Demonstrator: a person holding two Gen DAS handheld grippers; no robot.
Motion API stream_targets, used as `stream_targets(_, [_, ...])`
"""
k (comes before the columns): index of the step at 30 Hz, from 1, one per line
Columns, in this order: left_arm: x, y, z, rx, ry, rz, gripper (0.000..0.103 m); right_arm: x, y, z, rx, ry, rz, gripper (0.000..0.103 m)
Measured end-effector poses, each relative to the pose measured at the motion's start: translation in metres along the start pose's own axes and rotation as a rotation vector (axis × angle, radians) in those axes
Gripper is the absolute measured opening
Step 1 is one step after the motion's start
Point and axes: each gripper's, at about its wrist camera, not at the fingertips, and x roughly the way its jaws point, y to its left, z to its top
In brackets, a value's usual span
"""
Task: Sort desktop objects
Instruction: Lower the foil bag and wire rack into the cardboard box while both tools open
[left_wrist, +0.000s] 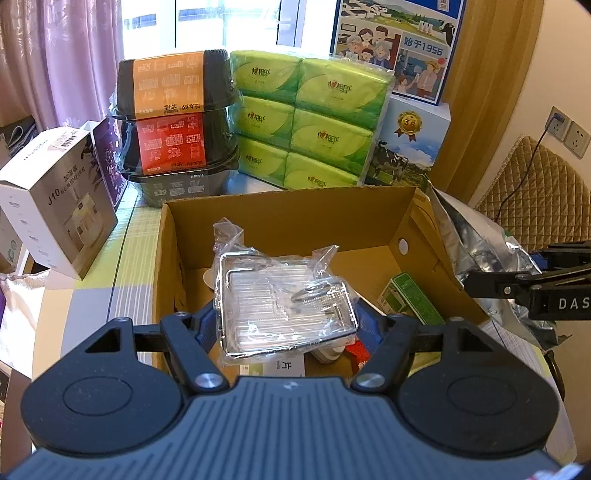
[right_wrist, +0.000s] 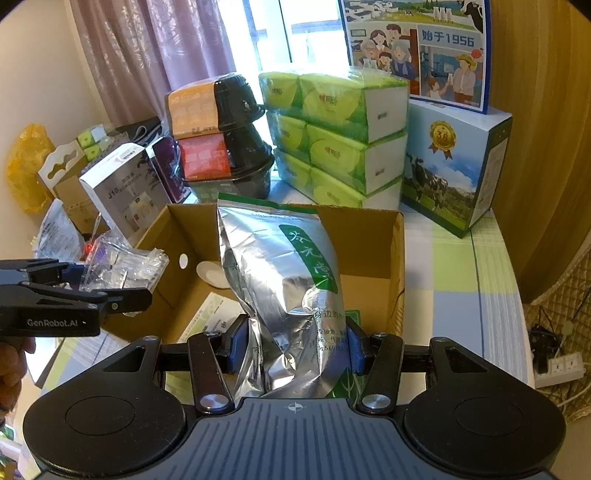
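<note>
The left gripper (left_wrist: 286, 325) holds a wire rack wrapped in clear plastic (left_wrist: 284, 299) over the open cardboard box (left_wrist: 288, 218), its jaws pinching the rack's two sides; the blue pads are mostly hidden behind the wrapping. The right gripper (right_wrist: 293, 347) has its jaws pressed against a silver foil bag (right_wrist: 284, 295) with a green label, held upright at the near edge of the box. The bag blocks much of the box's inside, and its lower end is cut off by the gripper body. Inside the box lie a small green carton (left_wrist: 410, 299), some papers and a white round item (hard to make out what it is). Behind the box on the worktop (right_wrist: 458, 280) stand green tissue packs (left_wrist: 306, 118), stacked black bowls (left_wrist: 177, 122) and a milk carton box (right_wrist: 454, 166).
</note>
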Motion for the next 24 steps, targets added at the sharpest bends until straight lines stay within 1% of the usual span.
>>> stream_targets(9, [0.023,0.003,0.004,-0.012,0.015,-0.012,0.069,0.017,-0.002,0.010,0.023,-0.002,-0.004,0.049])
stream_targets(10, [0.026,0.004,0.005,-0.015,0.015,-0.017,0.072,0.019,-0.003,0.010,0.026,0.000,-0.004,0.049])
stream_targets(11, [0.029,0.005,0.004,-0.018,0.016,-0.020,0.079,0.021,-0.003,0.011,0.029,0.003,-0.003,0.049])
stream_targets(12, [0.031,0.006,0.004,-0.022,0.014,-0.010,0.079,0.023,-0.004,0.012,0.032,0.005,-0.003,0.049])
stream_targets(13, [0.032,0.007,0.004,-0.023,0.006,0.003,0.079,0.025,-0.005,0.011,0.035,0.006,-0.004,0.049])
stream_targets(16, [0.031,0.011,-0.001,-0.028,-0.004,0.005,0.079,0.028,-0.006,0.010,0.041,0.009,-0.005,0.049])
stream_targets(19, [0.028,0.013,-0.004,-0.011,-0.010,0.021,0.079,0.032,-0.008,0.009,0.048,0.013,-0.007,0.049])
stream_targets(24, [0.023,0.018,-0.006,-0.024,-0.019,0.018,0.079,0.033,-0.007,0.009,0.054,0.010,-0.006,0.049])
